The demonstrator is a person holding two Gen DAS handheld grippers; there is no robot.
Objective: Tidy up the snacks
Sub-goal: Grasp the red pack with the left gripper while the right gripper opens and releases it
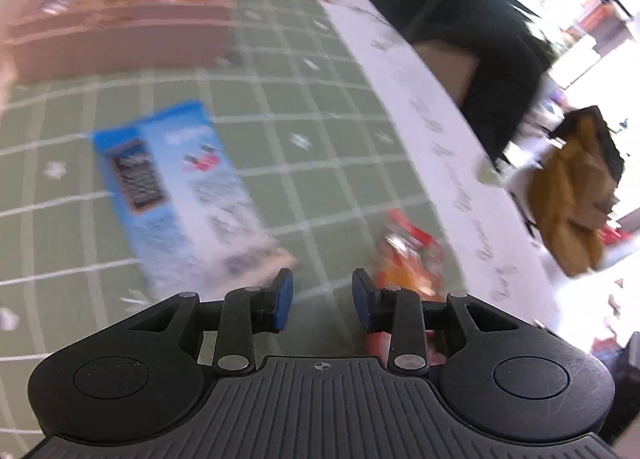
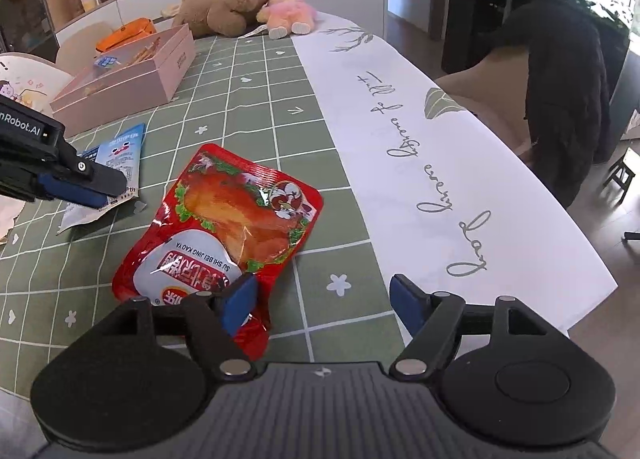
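Observation:
A red roast-duck snack packet [image 2: 228, 227] lies flat on the green checked tablecloth [image 2: 256, 99]. My right gripper [image 2: 324, 295] stands open just above its near end, the left pad over the packet's corner and the right pad over bare cloth. A blue-and-white snack packet [image 1: 176, 195] lies left of the red one [image 1: 412, 259]. My left gripper [image 1: 322, 295] is open with nothing between its pads, hovering between the two packets; in the right wrist view this left gripper [image 2: 108, 189] reaches over the blue packet [image 2: 120, 155]. An open pink box [image 2: 128, 75] holding snacks stands at the back left.
A brown teddy bear [image 2: 228, 7] and a pink plush toy [image 2: 288, 15] lie at the table's far end. A white runner with script [image 2: 440, 163] covers the right side up to the table edge. A chair draped with a dark coat [image 2: 560, 99] stands beyond.

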